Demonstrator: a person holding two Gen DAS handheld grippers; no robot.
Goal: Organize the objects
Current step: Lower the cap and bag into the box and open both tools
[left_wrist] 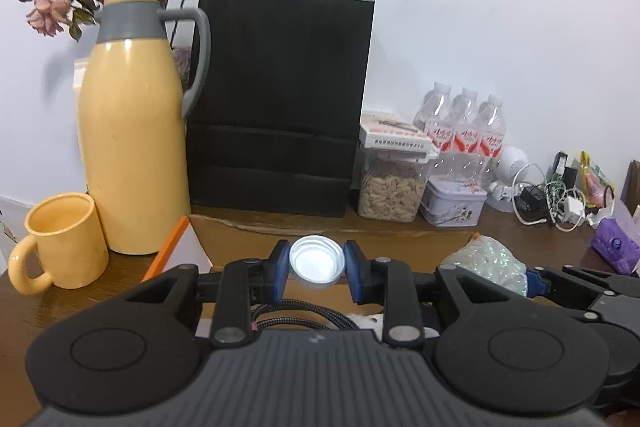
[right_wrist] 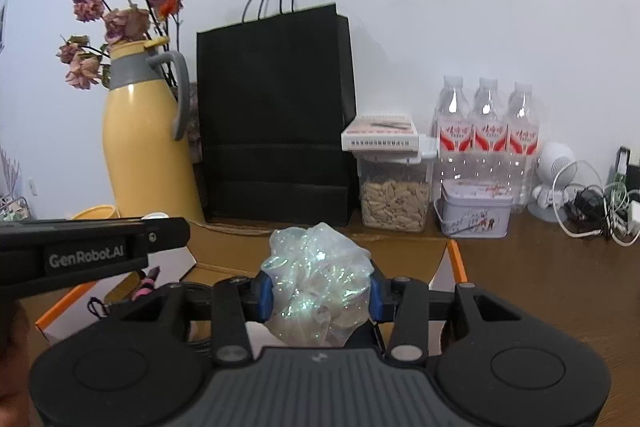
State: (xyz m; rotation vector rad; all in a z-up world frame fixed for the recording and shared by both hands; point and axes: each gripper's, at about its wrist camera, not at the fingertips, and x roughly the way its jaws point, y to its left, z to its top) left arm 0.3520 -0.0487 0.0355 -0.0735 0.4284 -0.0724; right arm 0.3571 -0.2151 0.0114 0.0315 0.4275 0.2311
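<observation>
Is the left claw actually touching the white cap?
Touching. The left wrist view shows the left claw with a blue pad pressed against each side of the white cap, no gap visible.

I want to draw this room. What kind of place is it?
Probably someone's home: a wooden table by a wall, with a yellow thermos jug, matching mug, dried flowers and a jar of seeds.

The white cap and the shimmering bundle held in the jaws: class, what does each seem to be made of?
White cap: probably plastic, smooth and semi-glossy, with a ribbed rim and bright glare inside. Shimmering bundle: likely thin sheer fabric or film, translucent, crumpled in soft folds, with iridescent green-blue glints.
</observation>
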